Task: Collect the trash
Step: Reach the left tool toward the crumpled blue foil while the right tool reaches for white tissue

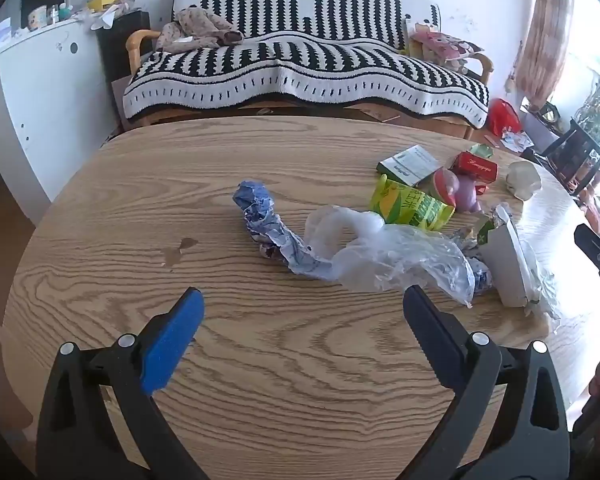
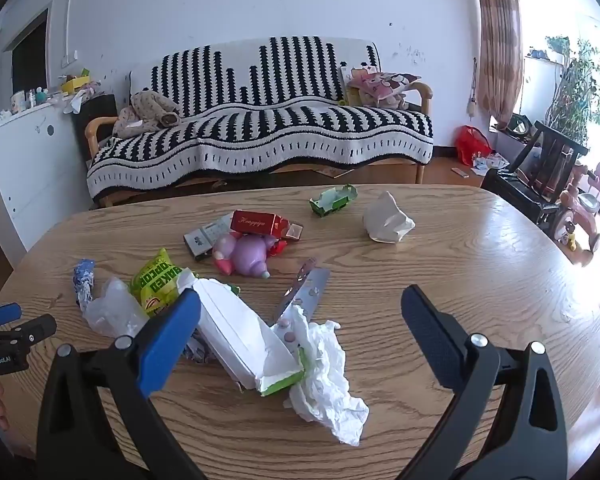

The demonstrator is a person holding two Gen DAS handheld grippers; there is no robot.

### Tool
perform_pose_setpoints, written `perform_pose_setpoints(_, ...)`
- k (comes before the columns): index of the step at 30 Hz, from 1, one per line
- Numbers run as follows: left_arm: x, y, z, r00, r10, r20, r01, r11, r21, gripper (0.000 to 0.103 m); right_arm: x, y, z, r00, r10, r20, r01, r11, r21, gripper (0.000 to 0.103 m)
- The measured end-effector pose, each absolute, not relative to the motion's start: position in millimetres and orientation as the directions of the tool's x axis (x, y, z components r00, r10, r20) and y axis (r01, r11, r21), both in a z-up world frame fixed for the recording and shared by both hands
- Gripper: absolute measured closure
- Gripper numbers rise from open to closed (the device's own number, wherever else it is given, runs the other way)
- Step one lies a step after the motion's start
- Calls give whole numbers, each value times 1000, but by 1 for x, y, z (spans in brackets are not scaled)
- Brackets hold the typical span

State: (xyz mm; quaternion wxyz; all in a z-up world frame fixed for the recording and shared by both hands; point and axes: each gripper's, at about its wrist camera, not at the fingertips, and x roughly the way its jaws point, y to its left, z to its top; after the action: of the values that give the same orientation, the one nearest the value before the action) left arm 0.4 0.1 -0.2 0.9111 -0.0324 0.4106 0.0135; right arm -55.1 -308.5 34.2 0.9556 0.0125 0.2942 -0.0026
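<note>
- Your left gripper (image 1: pixel 302 300) has its jaws spread wide, nothing between them, only bare wooden table (image 1: pixel 100 208) under the tips.
- Just past its right finger lies a clear plastic bag (image 1: pixel 396 256), touching a twisted blue-and-white wrapper (image 1: pixel 268 224) that runs off to the left.
- Your right gripper (image 2: pixel 300 308) is also spread wide and grips nothing; a torn white carton (image 2: pixel 244 336) lies between its fingers, right against the left blue pad, though whether the pad touches it you cannot tell.
- A crumpled white tissue (image 2: pixel 328 376) spills out from the carton's open end, and a silver foil strip (image 2: pixel 304 292) lies just behind.
- Left of the carton: a green popcorn bag (image 2: pixel 156 280), partly hidden by the carton and your left finger.
- Further out: a pile with a red box (image 2: pixel 256 222), a dark leaflet box (image 2: pixel 198 242) and a purple toy (image 2: pixel 248 258), all touching.
- Well apart near the far edge: a green torn box (image 2: pixel 334 200) and a white paper wad (image 2: pixel 386 220).
- Your other gripper shows at the left edge of the right wrist view.
- Behind the table stands a striped sofa (image 2: pixel 260 136).
</note>
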Motion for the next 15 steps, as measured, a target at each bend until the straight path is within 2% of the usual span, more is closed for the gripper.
perform_pose_setpoints(15,1,0,-4,657,0,-754,-63,997,-54,6,-57,-309,34,826,5,-563,10,1000,23,6)
